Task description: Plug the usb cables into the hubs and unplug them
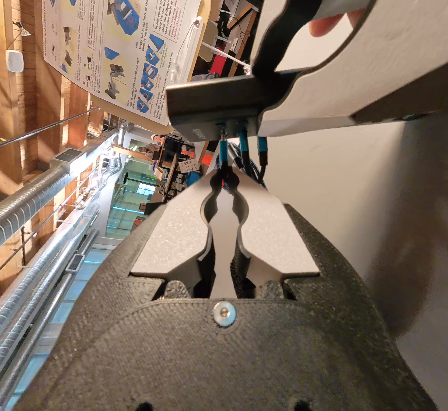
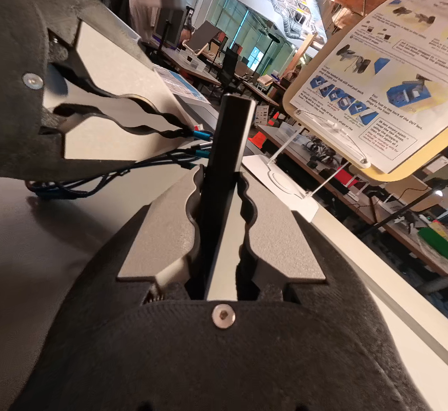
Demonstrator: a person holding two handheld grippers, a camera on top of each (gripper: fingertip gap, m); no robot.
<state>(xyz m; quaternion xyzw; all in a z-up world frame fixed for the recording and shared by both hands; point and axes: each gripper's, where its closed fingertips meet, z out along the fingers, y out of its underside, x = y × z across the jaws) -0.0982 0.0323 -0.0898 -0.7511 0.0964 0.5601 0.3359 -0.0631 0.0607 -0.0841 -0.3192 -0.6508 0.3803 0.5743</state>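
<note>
Your left gripper (image 1: 224, 176) pinches a blue plug (image 1: 222, 154).
The hub (image 2: 228, 156) sits clamped in your right gripper (image 2: 218, 193), straight ahead of the plug; plug and port line up.

Close wrist views sharing hub (image 1: 213, 105)

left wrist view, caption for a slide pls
Left claw pinching a teal usb plug at the black hub held by the right claw.
</note>
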